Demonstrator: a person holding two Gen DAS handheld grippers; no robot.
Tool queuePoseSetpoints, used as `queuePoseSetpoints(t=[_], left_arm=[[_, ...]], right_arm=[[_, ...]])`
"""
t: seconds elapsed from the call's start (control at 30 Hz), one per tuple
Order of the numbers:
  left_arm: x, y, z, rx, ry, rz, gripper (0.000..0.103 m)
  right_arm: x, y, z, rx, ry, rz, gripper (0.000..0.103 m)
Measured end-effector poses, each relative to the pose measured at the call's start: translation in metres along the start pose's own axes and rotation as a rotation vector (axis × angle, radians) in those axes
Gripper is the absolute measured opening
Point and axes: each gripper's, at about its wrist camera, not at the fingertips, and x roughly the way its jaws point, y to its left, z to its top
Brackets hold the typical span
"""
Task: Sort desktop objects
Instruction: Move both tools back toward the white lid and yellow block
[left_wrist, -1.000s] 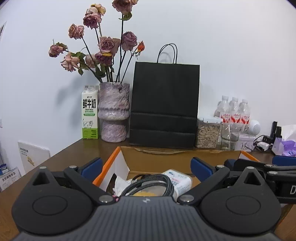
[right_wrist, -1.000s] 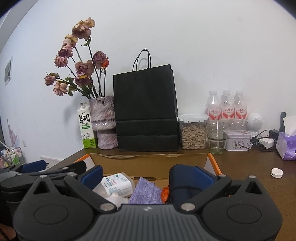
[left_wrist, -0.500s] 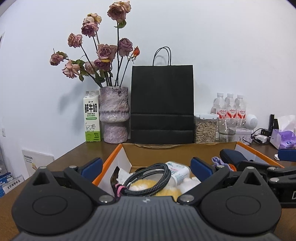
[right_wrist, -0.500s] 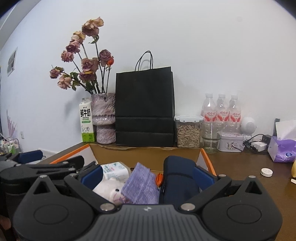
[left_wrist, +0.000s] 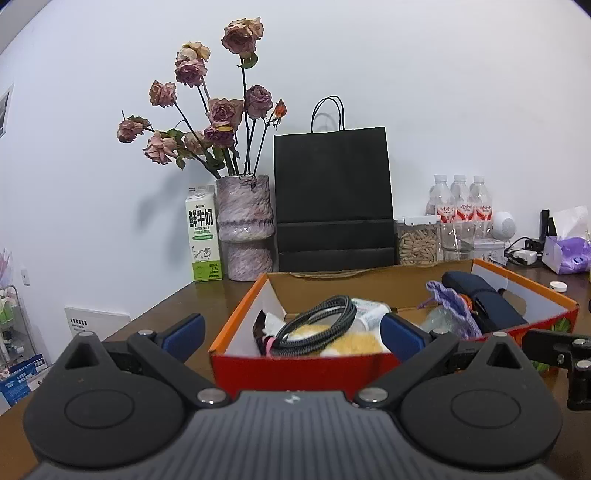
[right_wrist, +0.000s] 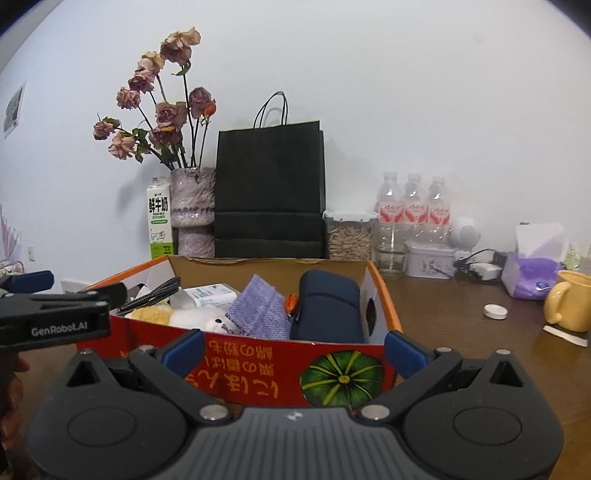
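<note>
Now that both grippers are drawing back, their fingers (right_wrist: 183, 349) spread and holding nothing, the cardboard box (right_wrist: 258, 360) is sitting mid-worktop (right_wrist: 461, 317) with cable (left_wrist: 317, 325), purple cloth (right_wrist: 260, 312) and navy case (right_wrist: 328, 306) inside, suggesting sorting is nearly finished.

White wall (left_wrist: 443, 74), brown wooden desk (right_wrist: 461, 325), even indoor light

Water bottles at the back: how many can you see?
3 water bottles, side by side against the wall right of the seed jar: left, middle, right. More could be hidden behind them.
</note>
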Motion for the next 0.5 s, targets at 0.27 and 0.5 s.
queuePoseSetpoints(t=[0.27, 0.5], left_arm=[[-0.014, 0.019, -0.006, -0.033, 0.055, 0.005, 0.103], [-0.024, 0.031, -0.013, 0.003, 0.123, -0.028, 0.103]], right_arm=[[-0.017, 0.008, -0.008, -0.041, 0.045, 0.005, 0.103], [-0.028, 0.011, -0.014, -0.046, 0.101, 0.041, 0.103]])
